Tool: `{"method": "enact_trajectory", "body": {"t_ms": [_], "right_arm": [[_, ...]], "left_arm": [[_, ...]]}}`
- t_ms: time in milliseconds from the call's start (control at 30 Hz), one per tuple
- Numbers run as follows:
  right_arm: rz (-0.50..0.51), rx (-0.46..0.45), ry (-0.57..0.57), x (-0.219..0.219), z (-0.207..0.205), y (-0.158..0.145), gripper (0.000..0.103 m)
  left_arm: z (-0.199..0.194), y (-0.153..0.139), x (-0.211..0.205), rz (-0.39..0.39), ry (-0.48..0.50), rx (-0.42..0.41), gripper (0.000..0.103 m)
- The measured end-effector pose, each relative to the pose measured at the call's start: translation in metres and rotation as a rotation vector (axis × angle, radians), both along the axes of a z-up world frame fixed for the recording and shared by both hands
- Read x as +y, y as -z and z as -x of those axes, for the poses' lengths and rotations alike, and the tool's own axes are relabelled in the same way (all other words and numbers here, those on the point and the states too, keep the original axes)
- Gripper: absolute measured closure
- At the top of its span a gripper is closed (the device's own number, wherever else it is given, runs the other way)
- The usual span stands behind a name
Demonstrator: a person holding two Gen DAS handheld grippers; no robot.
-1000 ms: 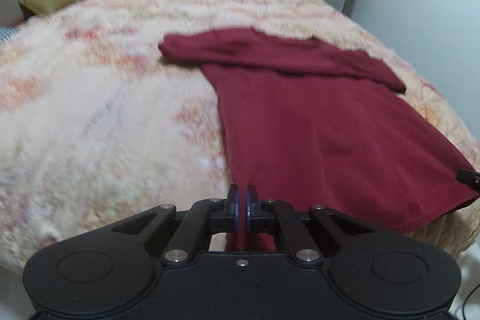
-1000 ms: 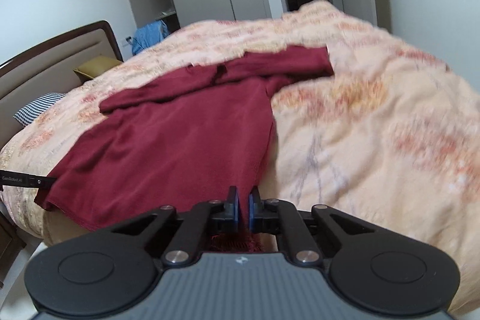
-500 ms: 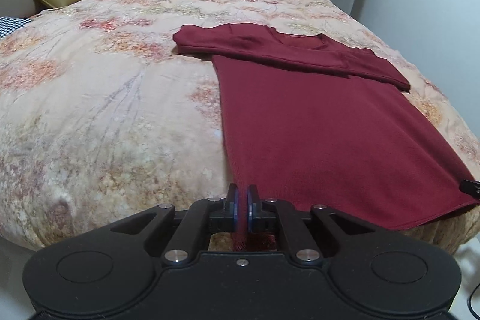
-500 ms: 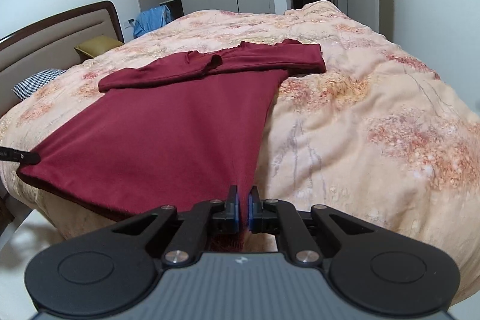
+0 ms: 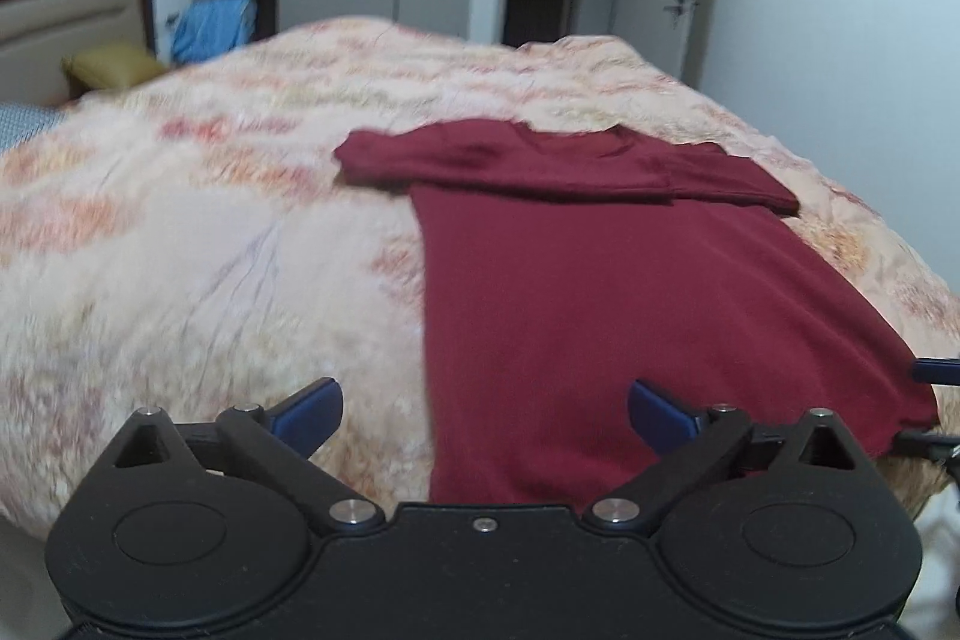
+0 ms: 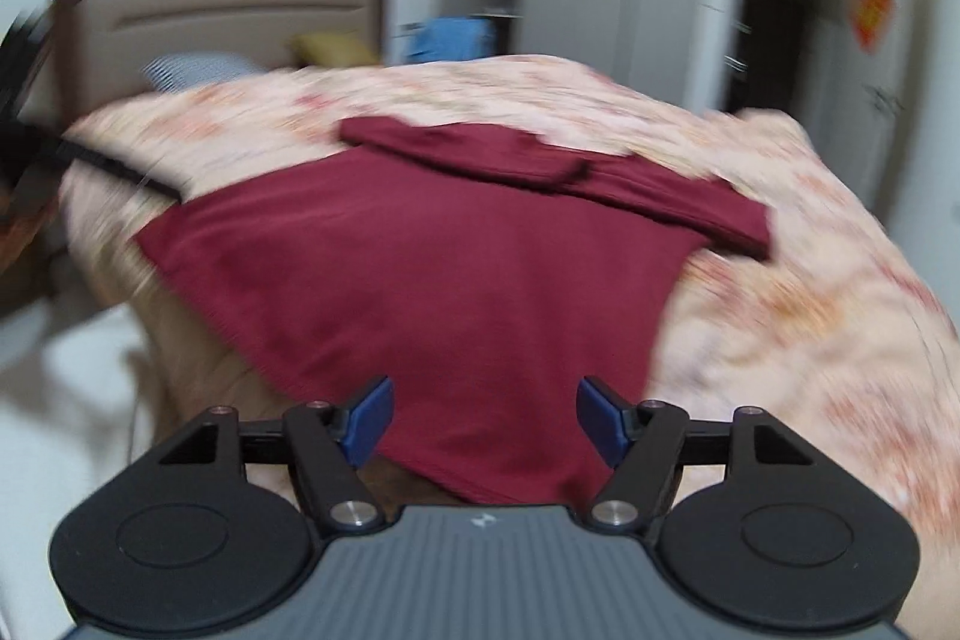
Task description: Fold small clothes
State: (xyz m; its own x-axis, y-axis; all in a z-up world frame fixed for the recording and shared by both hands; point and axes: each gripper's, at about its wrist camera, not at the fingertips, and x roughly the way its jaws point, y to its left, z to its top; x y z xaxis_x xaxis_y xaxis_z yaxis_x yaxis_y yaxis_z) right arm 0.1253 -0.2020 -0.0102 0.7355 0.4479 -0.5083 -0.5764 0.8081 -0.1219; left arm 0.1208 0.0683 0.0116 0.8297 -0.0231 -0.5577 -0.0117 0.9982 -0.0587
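A big bed with a peach flowery quilt (image 5: 180, 280) fills both views. On it lies a dark red long-sleeved top (image 5: 600, 310), spread flat, with its sleeves folded across near the collar. Its bottom hem reaches the near edge of the bed and hangs a little over it.

The left gripper (image 5: 483, 409) has black arms and blue pads, and its jaws are opening wide. The left corner of the hem lies between them, but the pads do not press on it. The right gripper (image 6: 483, 418) is opening too, over the right corner of the hem. That view is blurry, so the cloth may just brush one pad.

The step in hand looks like letting go after laying the top out flat. Next, I think, both grippers must pinch the hem corners again and carry them up toward the collar.
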Motion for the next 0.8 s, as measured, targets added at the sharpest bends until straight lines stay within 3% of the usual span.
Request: {"method": "enact_trajectory", "body": {"t_ms": [100, 367, 467, 500, 533, 600, 800], "right_arm": [[0.120, -0.042, -0.094, 0.030, 0.007, 0.009, 0.031], [0.389, -0.115, -0.240, 0.089, 0.015, 0.043, 0.049], [0.451, -0.142, -0.236, 0.097, 0.015, 0.055, 0.060], [0.454, -0.153, -0.225, 0.098, 0.015, 0.056, 0.069], [0.444, -0.157, -0.210, 0.098, 0.015, 0.054, 0.081], [0.377, -0.135, -0.195, 0.092, 0.011, 0.045, 0.088], [0.016, 0.105, -0.162, 0.058, -0.027, 0.000, 0.090]], "left_arm": [[-0.002, 0.001, -0.012, -0.034, 0.042, 0.002, 0.001], [-0.008, 0.013, -0.034, -0.056, 0.134, 0.034, 0.001], [-0.007, 0.015, -0.041, -0.079, 0.178, 0.023, 0.001], [-0.005, 0.015, -0.044, -0.091, 0.199, 0.013, 0.001], [-0.003, 0.016, -0.047, -0.103, 0.224, 0.001, 0.001], [0.001, 0.017, -0.054, -0.127, 0.287, -0.019, 0.001], [0.008, 0.033, -0.089, -0.230, 0.443, -0.026, 0.001]]}}
